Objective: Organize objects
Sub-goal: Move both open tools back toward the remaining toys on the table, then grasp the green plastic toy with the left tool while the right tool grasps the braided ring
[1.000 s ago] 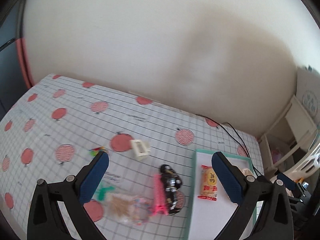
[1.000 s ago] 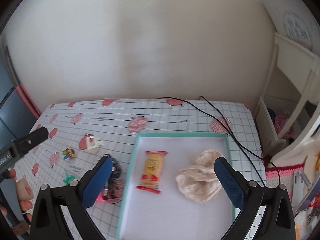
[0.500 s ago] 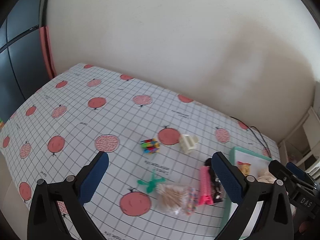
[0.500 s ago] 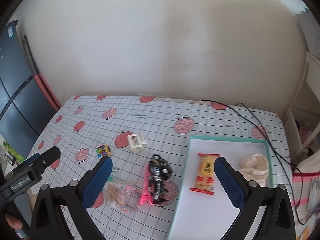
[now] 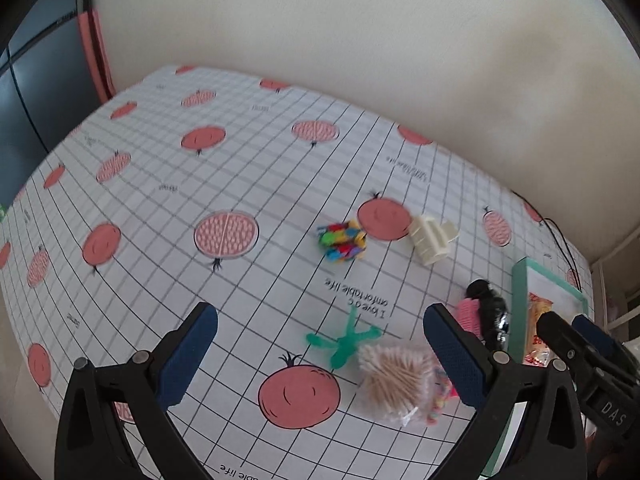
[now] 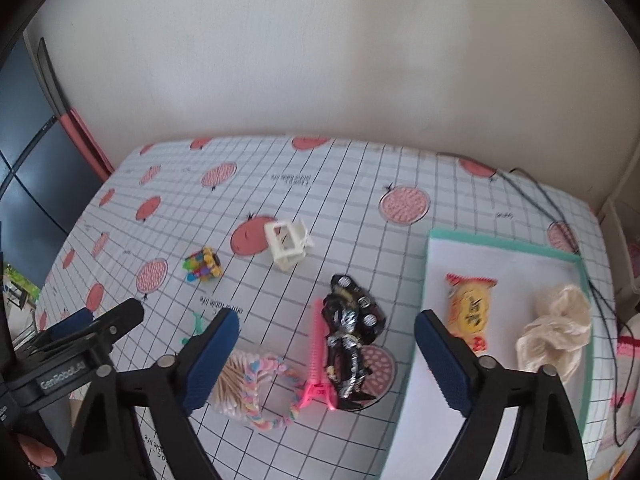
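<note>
Loose items lie on a checked tablecloth: a bag of toothpicks (image 5: 394,382) (image 6: 234,384), a pastel braided band (image 6: 276,392), a pink hair clip (image 6: 318,360), a black toy car (image 6: 350,332) (image 5: 490,314), a green plastic piece (image 5: 346,340), a multicoloured toy (image 5: 342,240) (image 6: 202,264) and a white claw clip (image 5: 432,238) (image 6: 288,244). My left gripper (image 5: 320,364) hovers open above the green piece and toothpicks. My right gripper (image 6: 326,364) is open above the pink clip and car. A teal-rimmed tray (image 6: 500,240) holds a snack packet (image 6: 470,312) and a cream scrunchie (image 6: 556,328).
A black cable (image 6: 552,200) runs along the table's back right, past the tray. A white wall stands behind the table, with dark panels at the left. White shelving (image 5: 616,276) sits beyond the table's right edge. A hand (image 6: 38,452) shows at the lower left.
Both views have swung left and lower toward the loose items. The tray has slid toward the right edge of each view. Both grippers stay open and the objects lie where they were.
</note>
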Available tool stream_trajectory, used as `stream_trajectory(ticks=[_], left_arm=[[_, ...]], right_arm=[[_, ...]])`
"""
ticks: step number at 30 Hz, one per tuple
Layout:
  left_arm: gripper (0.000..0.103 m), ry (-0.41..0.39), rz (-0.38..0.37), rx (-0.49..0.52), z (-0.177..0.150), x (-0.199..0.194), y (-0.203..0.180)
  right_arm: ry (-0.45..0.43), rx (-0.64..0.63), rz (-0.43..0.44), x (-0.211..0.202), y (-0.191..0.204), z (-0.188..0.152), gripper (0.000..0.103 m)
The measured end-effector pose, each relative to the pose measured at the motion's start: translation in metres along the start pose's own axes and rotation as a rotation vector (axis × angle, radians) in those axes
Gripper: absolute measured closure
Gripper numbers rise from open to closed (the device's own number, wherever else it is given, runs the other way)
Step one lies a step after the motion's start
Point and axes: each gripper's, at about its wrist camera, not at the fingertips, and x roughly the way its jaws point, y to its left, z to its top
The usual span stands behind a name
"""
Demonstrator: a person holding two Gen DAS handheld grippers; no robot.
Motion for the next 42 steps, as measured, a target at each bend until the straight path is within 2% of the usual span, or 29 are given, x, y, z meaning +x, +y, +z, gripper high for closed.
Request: stream_trajectory(ticks=[8,16,21,26,28,30,33,35,42], left_arm=[[0.001,0.060,0.032,-0.003,-0.004,0.022,0.009],[0.008,0.112,0.046,0.020,-0.011,0.039,0.008],[0.009,0.125,0.046,0.030,-0.013,0.048,0.007],[0.010,0.126,0.041,0.043,-0.014,0.055,0.003],[0.010,0.126,0.041,0.048,-0.014,0.059,0.001],[0.010,0.129,0.041,0.052,-0.014,0.063,-0.001],[0.010,0.134,0.042,0.053,-0.014,0.068,-0.005],[0.021,0.138,0.039,0.056,-0.014,0.070,-0.008],[0.032,0.154,0.034,0.047,-0.014,0.080,-0.010]], right_arm=[[0.067,-0.034,0.052,0.016,0.019,-0.008,0.026],[0.168,-0.065,0.074,0.039,0.032,-0.022,0.045],[0.214,-0.072,0.096,0.053,0.035,-0.029,0.053],[0.246,-0.090,0.120,0.062,0.040,-0.036,0.069],[0.250,-0.095,0.122,0.064,0.040,-0.037,0.082],[0.254,-0.095,0.131,0.066,0.038,-0.037,0.088],[0.247,-0.095,0.134,0.066,0.038,-0.035,0.092],[0.229,-0.088,0.131,0.062,0.036,-0.032,0.092],[0.212,-0.067,0.126,0.058,0.027,-0.028,0.093]])
